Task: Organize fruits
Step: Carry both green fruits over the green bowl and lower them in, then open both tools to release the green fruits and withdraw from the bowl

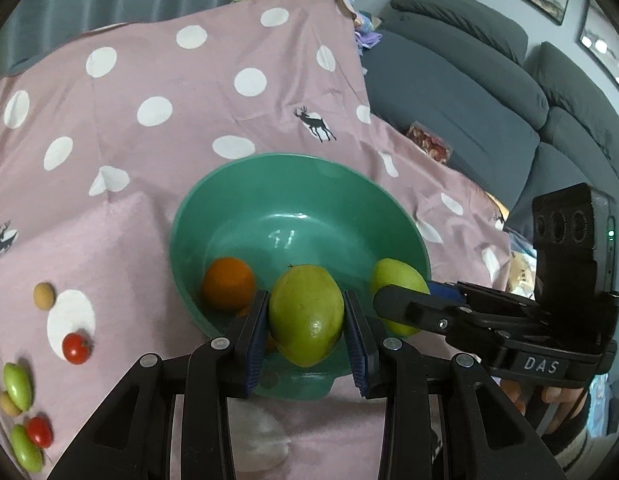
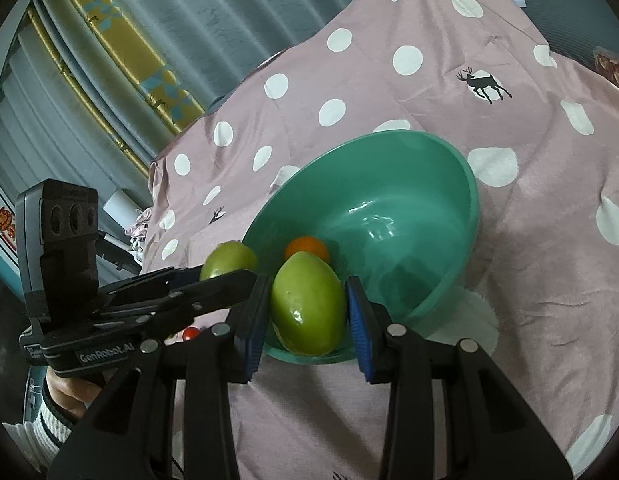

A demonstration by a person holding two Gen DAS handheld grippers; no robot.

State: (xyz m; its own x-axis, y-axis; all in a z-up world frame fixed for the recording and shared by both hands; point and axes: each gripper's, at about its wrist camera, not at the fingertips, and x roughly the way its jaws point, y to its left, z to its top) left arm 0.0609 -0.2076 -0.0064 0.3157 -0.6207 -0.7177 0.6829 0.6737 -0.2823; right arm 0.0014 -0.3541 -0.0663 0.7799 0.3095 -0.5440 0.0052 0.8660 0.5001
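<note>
A green bowl [image 1: 245, 196] stands on the pink dotted cloth and holds an orange [image 1: 227, 283]. My left gripper [image 1: 306, 318] is shut on a green mango [image 1: 305, 314] over the bowl's near rim. My right gripper [image 2: 308, 312] is shut on a second green mango [image 2: 308, 308] above the bowl [image 2: 449, 184], beside the orange [image 2: 305, 249]. In the left wrist view the right gripper's mango [image 1: 393, 276] shows at the bowl's right rim. In the right wrist view the left gripper's mango [image 2: 227, 259] shows at the bowl's left rim.
Loose fruit lies on the cloth at the left: cherry tomatoes [image 1: 75, 347], small green fruits [image 1: 17, 386] and a small tan fruit [image 1: 43, 295]. A grey sofa [image 1: 469, 92] stands at the right. Curtains [image 2: 169, 32] hang behind the table.
</note>
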